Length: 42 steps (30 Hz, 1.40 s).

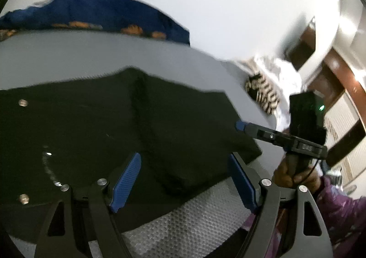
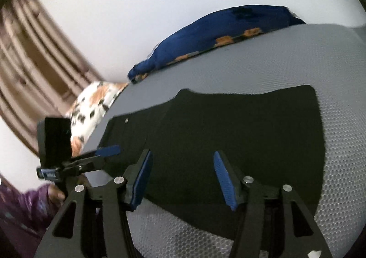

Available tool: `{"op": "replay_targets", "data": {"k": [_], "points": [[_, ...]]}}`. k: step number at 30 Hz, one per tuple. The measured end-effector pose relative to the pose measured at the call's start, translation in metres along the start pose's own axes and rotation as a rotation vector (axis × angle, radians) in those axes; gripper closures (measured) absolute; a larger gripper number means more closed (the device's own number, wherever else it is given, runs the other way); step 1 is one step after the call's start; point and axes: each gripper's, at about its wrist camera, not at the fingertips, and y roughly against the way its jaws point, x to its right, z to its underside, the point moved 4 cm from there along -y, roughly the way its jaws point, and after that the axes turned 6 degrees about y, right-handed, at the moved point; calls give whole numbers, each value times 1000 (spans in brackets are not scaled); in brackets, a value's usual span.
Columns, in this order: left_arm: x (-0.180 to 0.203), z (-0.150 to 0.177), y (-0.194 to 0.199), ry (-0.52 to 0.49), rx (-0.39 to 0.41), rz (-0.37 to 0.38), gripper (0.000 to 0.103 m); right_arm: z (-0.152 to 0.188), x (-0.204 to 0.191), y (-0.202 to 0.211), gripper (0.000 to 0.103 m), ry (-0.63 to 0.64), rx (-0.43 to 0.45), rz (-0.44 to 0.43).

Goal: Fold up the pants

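Both tools empty over black pants on grey mesh surface.
Pants lie flat ahead of and below both tools, long axis running left to right. Left tool gapes wide; right tool stands moderately open, nearer the right-hand end. No writing legible; lettering on tool bodies blurred.

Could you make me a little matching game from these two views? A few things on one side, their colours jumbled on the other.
Things:
1. pants
2. mat
3. cushion
4. sleeve

Colours:
A. purple
B. blue with orange patches
C. black
D. grey

Pairs: 1-C, 2-D, 3-B, 4-A
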Motion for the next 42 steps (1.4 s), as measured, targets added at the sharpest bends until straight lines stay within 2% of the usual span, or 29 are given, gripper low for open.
{"op": "replay_targets", "data": {"k": [3, 4, 5, 7, 9, 11, 14, 15, 17, 20, 21, 22, 25, 29, 33, 37, 38, 39, 41, 42], "points": [[8, 3, -20, 15, -84, 48, 24, 7, -7, -18, 49, 22, -59, -13], [10, 4, -26, -1, -105, 23, 24, 11, -10, -24, 49, 36, -76, -13], [10, 6, -33, -23, -115, -48, 24, 15, -11, -28, 49, 51, -88, -10], [6, 5, -35, -11, -102, -73, 24, 24, -12, -34, 49, 58, -112, -10], [-3, 3, -34, 70, -71, -45, 24, 29, -10, -34, 49, 43, -116, -17], [-12, 3, -41, 153, -99, -13, 23, 31, -6, -33, 49, 28, -108, -29], [-1, 4, -43, 111, -116, 41, 24, 32, -2, -30, 50, 2, -97, -51], [6, 5, -44, 82, -117, 49, 29, 32, -1, -30, 50, -5, -94, -57], [18, 11, -49, -9, -128, 0, 36, 33, 1, -31, 49, -20, -96, -63], [11, 14, -50, 6, -133, -28, 68, 33, 3, -35, 47, -40, -102, -67], [6, 13, -45, 22, -118, -40, 92, 33, 4, -34, 47, -47, -95, -73], [2, 13, -42, 45, -113, -33, 94, 32, 5, -33, 47, -54, -92, -78], [-1, 17, -34, 89, -95, -15, 96, 30, 9, -31, 46, -85, -85, -115], [2, 22, -30, 105, -97, 5, 96, 25, 14, -20, 37, -132, -49, -158], [-1, 23, -29, 144, -96, 32, 97, 20, 24, -12, 35, -197, -7, -179], [-3, 24, -30, 99, -104, -9, 95, 21, 22, -15, 33, -185, -13, -181], [-3, 25, -31, 80, -100, -22, 93, 23, 21, -19, 33, -173, -23, -170], [-3, 26, -33, 61, -99, -48, 82, 25, 21, -22, 33, -163, -37, -157], [-3, 28, -34, 38, -98, -81, 78, 30, 16, -30, 33, -113, -82, -130], [-3, 26, -31, 45, -104, -97, 71, 32, 12, -33, 33, -73, -111, -103]]}}
